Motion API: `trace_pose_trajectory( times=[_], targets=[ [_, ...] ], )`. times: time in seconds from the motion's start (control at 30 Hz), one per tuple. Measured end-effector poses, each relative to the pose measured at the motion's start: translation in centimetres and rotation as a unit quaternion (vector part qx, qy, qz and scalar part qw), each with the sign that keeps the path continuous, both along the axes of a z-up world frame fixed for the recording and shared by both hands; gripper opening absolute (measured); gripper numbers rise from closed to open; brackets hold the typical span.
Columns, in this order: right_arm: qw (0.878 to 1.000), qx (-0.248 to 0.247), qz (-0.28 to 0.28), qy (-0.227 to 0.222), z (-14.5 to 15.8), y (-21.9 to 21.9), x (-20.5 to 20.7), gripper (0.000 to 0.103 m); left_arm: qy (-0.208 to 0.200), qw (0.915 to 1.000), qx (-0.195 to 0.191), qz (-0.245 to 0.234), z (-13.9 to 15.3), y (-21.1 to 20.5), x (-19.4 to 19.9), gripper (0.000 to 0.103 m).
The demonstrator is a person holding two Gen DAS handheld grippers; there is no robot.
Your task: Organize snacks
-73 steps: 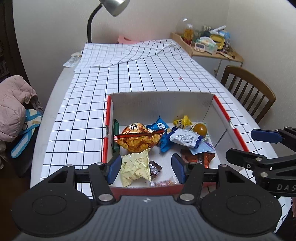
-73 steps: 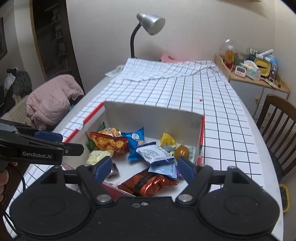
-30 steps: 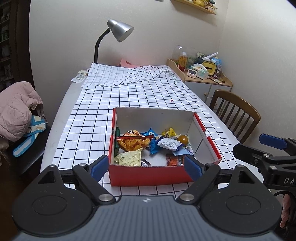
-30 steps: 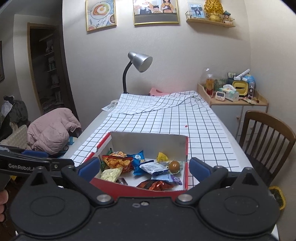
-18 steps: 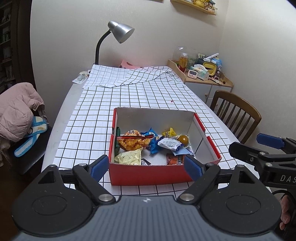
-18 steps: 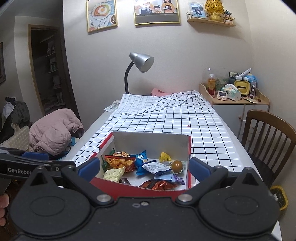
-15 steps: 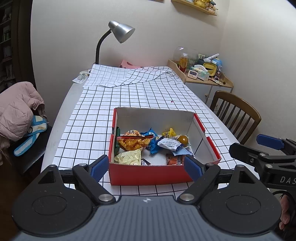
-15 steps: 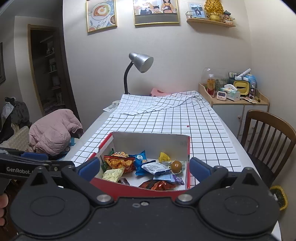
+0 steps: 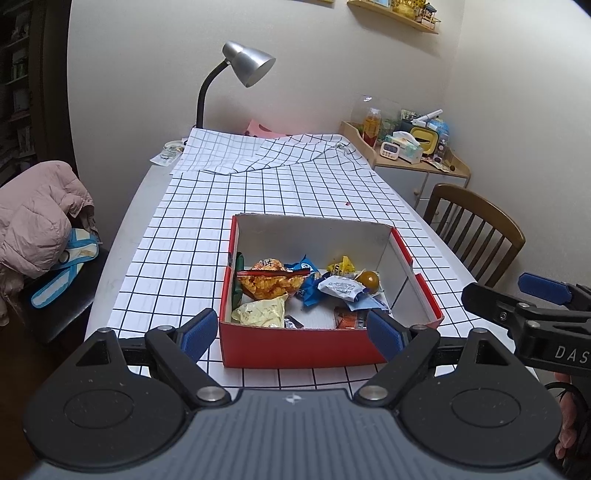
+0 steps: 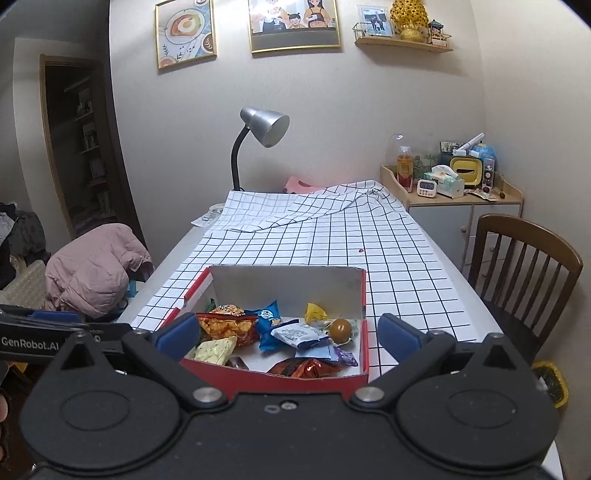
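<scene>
Both grippers have drawn back and up from the box since the earliest frames, where their pads hung low over the snacks; over the last second nothing has shifted.

Room: pale walls, framed pictures (image 10: 293, 26) above, a dark doorway (image 10: 79, 147) at left.
Desk (image 9: 129, 206): long, covered by a white grid-lined cloth (image 9: 295, 184), folded back at the far end.
Wooden chair (image 9: 476, 229) at the desk's right edge; a pink jacket (image 9: 33, 214) heaped on a seat off the left edge.
Cabinet (image 10: 454, 214) in the far right corner, cluttered with small items.
Grey lamp (image 9: 247, 66) on the far edge.
Red box (image 9: 299, 345), open-topped, near the front edge, holding the snacks (image 9: 306, 291): an orange chip bag, a pale yellow packet, blue and white wrappers, a round brown item.
Left gripper (image 9: 291, 332): jaws wide apart, nothing between, short of the box's near wall.
Right gripper (image 10: 288, 334): jaws wide apart, empty, likewise short of the box.
</scene>
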State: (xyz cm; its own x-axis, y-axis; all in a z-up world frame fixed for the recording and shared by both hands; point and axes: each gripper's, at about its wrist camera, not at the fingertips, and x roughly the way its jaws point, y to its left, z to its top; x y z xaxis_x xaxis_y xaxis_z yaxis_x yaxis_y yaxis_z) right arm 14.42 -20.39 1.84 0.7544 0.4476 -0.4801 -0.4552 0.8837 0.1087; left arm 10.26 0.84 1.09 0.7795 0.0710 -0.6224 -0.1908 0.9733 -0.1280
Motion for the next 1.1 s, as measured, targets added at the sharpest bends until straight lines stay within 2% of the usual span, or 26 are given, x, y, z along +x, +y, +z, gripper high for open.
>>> trace_pose_trajectory(
  times=[0.33, 1.1],
  targets=[
    [1.000, 0.005, -0.001, -0.007, 0.5, 0.1, -0.6, 0.103, -0.004, 1.0000, 0.002, 0.001, 0.1, -0.2, -0.3, 0.088],
    [1.000, 0.001, 0.002, 0.015, 0.0, 0.2, -1.2, 0.103, 0.009, 0.9999, 0.005, -0.012, -0.6, -1.0, -0.8, 0.088]
  ],
)
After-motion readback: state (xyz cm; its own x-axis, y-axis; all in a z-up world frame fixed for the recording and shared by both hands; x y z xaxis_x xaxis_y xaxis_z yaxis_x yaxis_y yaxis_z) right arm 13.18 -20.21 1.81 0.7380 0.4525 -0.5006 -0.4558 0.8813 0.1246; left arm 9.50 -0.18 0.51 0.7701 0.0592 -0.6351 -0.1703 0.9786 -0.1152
